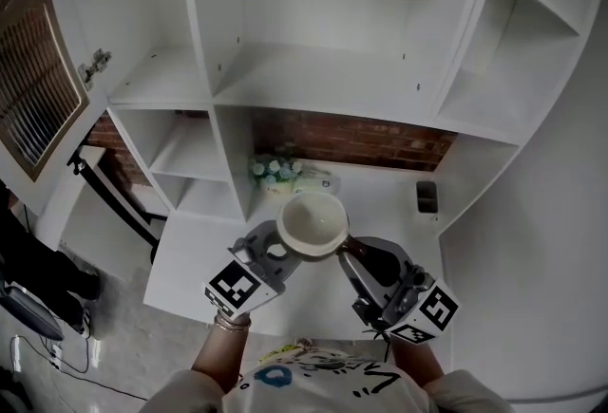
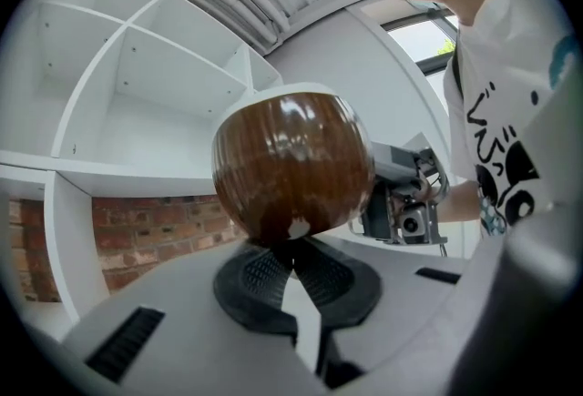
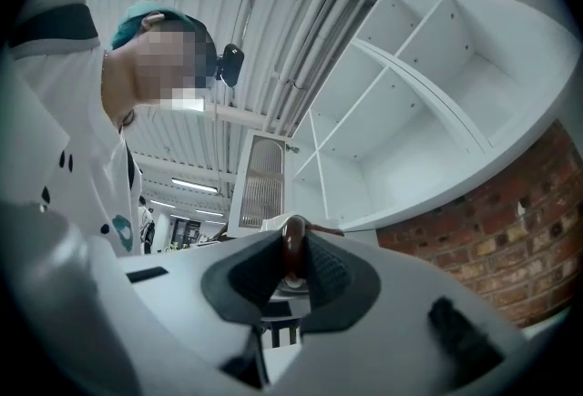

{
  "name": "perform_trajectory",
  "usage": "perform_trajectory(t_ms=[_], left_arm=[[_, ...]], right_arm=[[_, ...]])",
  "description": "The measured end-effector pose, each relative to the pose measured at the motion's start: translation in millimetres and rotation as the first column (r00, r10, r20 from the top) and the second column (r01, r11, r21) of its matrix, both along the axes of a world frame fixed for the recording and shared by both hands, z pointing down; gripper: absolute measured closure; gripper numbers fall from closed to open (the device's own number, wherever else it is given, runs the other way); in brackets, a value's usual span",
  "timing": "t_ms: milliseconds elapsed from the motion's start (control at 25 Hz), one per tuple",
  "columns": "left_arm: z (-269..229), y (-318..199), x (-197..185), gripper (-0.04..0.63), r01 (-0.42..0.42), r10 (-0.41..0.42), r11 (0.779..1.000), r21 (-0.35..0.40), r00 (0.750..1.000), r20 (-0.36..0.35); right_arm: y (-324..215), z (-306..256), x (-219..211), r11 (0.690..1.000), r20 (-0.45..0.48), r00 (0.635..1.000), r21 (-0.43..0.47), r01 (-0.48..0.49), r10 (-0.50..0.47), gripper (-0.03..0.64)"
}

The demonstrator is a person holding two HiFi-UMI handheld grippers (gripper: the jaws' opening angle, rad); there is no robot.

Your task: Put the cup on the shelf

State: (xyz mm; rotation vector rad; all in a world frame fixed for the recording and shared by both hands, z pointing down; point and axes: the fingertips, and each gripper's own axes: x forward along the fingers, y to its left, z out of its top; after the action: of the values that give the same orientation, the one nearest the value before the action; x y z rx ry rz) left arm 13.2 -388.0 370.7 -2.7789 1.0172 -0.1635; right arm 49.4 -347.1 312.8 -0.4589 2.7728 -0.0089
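Being held up in the air, the cup (image 1: 312, 223) is seen from above with its open top facing up, pale inside and shiny brown outside. It is gripped from both sides. The jaws of the left gripper (image 2: 293, 250) are closed almost all the way, and a small part low on the cup's round brown side is pinched between them. The jaws of the right gripper (image 3: 293, 250) are also nearly closed, and a thin brown bit of the cup is squeezed between the pads; whether it is the rim or a handle cannot be told. The cup is kept above the white surface (image 1: 380, 202) and is not touching it. Behind the surface a red brick wall (image 1: 351, 140) can be seen, and some small bottles (image 1: 275, 172) are stood at the back. Above that, the white shelf (image 1: 323, 79) is found, with nothing seen in its middle box. The cup has been picked up, so that part looks done. It has not yet been put on the shelf. What is left, it seems, is for the cup to be lifted, set down on a shelf board, and let go.
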Motion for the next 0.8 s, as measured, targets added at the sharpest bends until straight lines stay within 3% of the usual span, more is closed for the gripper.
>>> perform_trajectory(t_ms=[400,800], left_arm=[[-34.9,-30.5,-4.4,0.58,0.053,-0.053,0.997,0.064,0.999,-0.004],[-66.6,-67.7,-13.9,0.58,0.044,-0.048,0.992,0.117,0.998,0.032]], right_arm=[[-32.3,-30.6,6.2,0.999,0.043,0.998,0.037,-0.038,0.036,0.558],[-66.6,-59.7,-3.1,0.989,0.067,0.991,0.08,-0.12,0.115,0.558]])
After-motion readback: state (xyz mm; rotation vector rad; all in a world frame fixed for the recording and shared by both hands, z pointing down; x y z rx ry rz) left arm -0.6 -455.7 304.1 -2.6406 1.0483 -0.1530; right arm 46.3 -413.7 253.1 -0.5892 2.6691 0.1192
